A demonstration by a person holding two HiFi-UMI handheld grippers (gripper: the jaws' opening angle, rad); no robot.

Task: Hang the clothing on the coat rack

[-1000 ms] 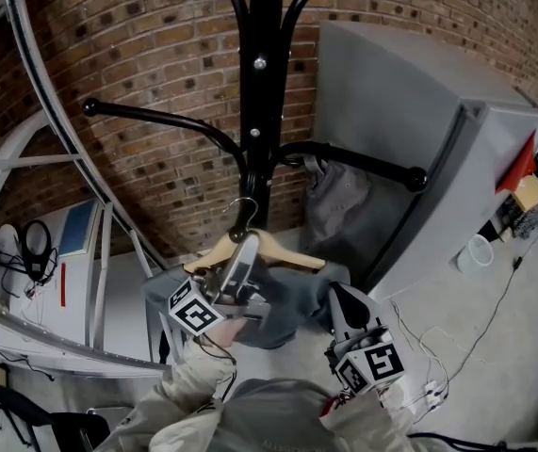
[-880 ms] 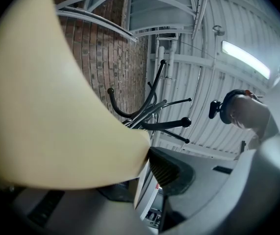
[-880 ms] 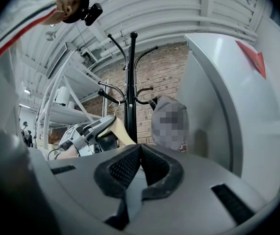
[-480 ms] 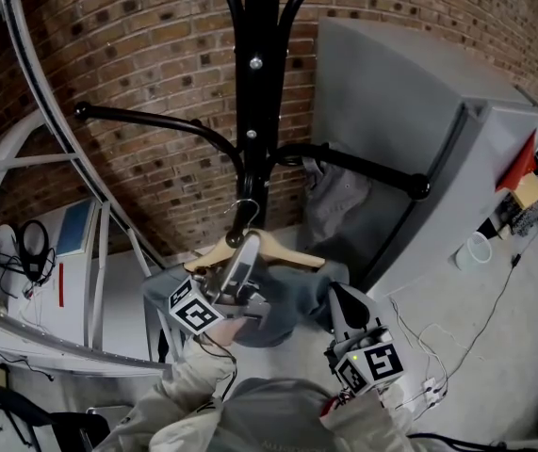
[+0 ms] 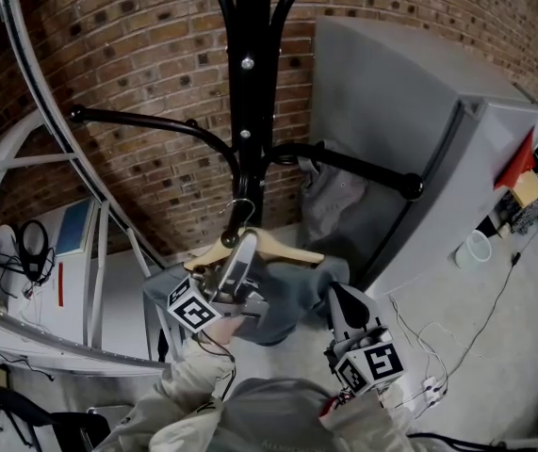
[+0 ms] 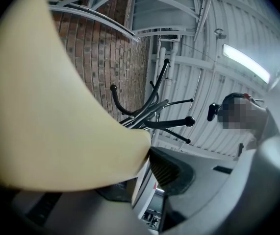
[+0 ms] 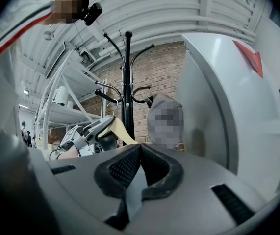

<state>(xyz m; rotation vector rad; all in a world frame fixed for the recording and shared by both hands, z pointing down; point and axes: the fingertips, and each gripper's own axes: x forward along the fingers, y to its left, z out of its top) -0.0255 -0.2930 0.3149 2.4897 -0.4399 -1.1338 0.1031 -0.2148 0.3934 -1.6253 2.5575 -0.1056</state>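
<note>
Brick wall [image 5: 146, 64] behind, black coat rack [image 5: 250, 83] at 12 o'clock. Blue-grey clothing [image 5: 292, 295] sits on a wooden hanger [image 5: 292, 250] at 6 o'clock below the rack (not yet hung). Left gripper [image 5: 246, 245] clamps the hanger, and wood fills its own view. Right gripper [image 5: 340, 297], at 4 o'clock, pinches the clothing, shown only in the right gripper view.

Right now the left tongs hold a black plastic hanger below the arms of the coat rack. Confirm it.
Wrong: the hanger is pale wood, not black plastic, as the head view shows. The left tongs do hold it below the arms of the coat rack.
</note>
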